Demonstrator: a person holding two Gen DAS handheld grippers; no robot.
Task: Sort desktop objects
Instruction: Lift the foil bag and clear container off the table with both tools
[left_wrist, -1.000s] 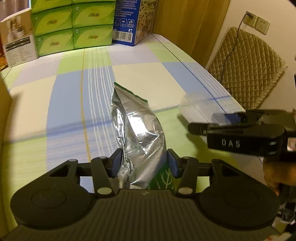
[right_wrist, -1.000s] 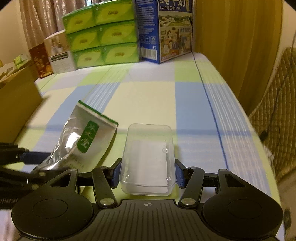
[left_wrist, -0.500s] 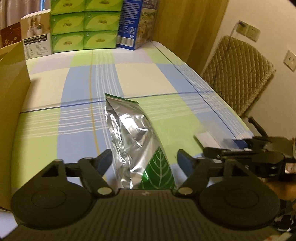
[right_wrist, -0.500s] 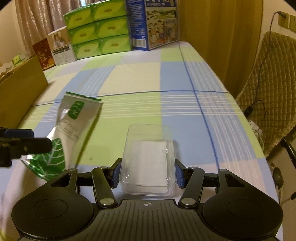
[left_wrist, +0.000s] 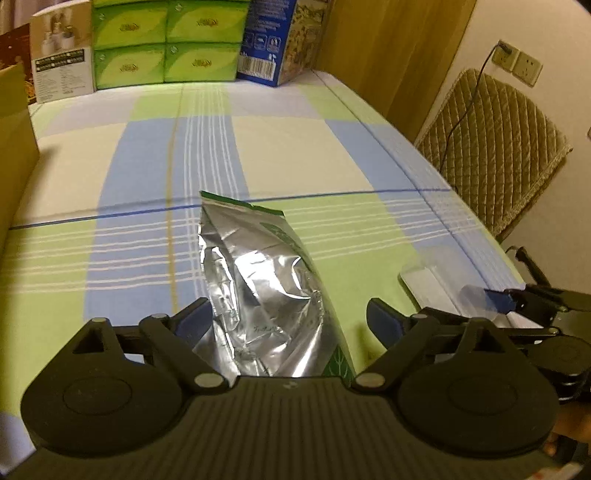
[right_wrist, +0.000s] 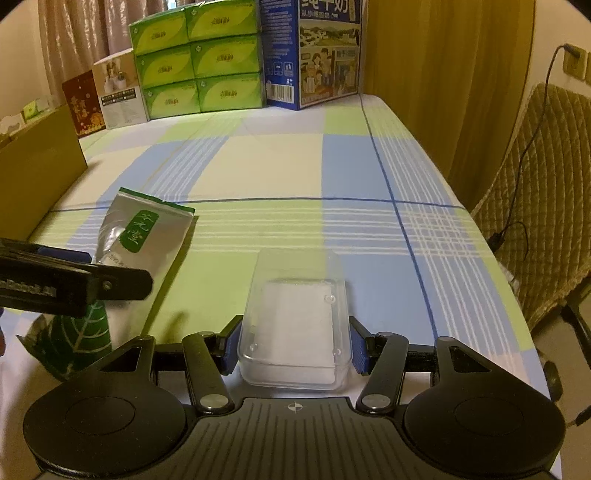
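A silver foil pouch with green leaf print lies on the checked tablecloth. It rests between the fingers of my left gripper, whose jaws are opening; the right pad stands well apart from the foil. In the right wrist view the same pouch is at the left, with one left finger across it. My right gripper is shut on a clear plastic box, both blue pads pressing its sides just above the cloth. That clear plastic box also shows at the right of the left wrist view.
A brown cardboard box walls the left side. Stacked green tissue boxes, a blue milk carton and a white box line the far end. A quilted chair stands beyond the table's right edge.
The left jaws spread and let go of the pouch, which now lies flat on the cloth. Both hands drew back toward the table's near end. The right gripper kept its hold on the box.
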